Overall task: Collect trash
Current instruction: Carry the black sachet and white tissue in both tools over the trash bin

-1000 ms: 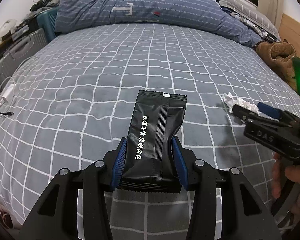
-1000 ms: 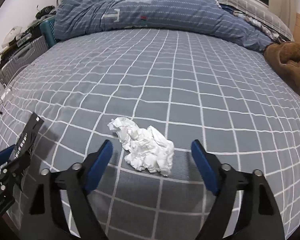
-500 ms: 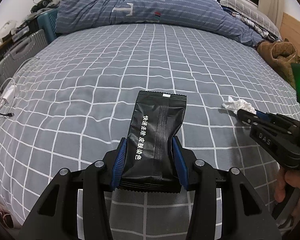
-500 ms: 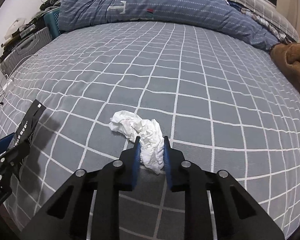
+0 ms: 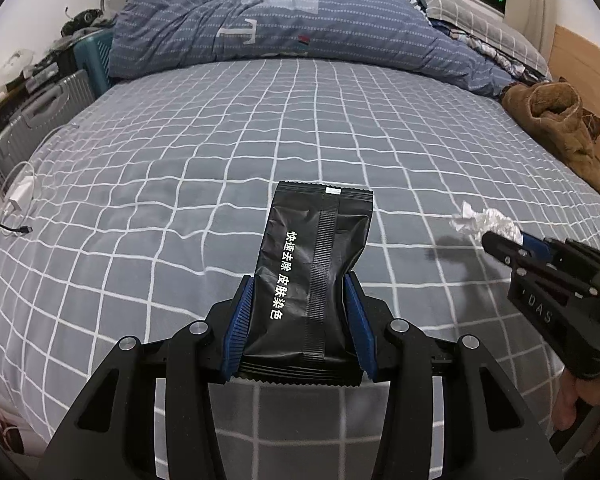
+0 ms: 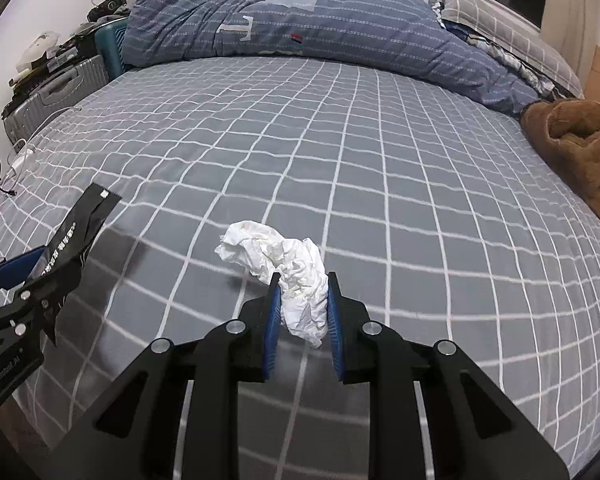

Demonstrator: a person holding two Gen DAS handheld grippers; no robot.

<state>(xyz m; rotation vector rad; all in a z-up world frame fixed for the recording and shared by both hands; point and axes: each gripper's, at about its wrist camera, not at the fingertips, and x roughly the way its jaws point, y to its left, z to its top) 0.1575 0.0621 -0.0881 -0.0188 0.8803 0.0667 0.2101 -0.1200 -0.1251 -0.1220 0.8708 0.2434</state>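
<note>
Black foil packet (image 5: 314, 264) with white Chinese lettering, lower centre of left wrist view, pointing up-frame. Crumpled white tissue (image 6: 290, 280), centre of right wrist view, raised above grey checked sheet.

In the left wrist view the lower end of the black packet (image 5: 314, 276) was hidden between the blue pads of the left tool (image 5: 299, 312), and its small white print was too fine to read. The right tool (image 5: 504, 242) ran off the right edge of that view, so its pads barely showed, and it covered part of the crumpled tissue (image 5: 486, 220). In the right wrist view the tissue's (image 6: 296, 276) sides lay behind the right tool's (image 6: 303, 306) pads. The left tool (image 6: 18, 276) was cut off by the left edge. The brown garment (image 6: 572, 152) ran past the right edge. The clutter beside the suitcase (image 6: 56, 92) was too small to tell.
</note>
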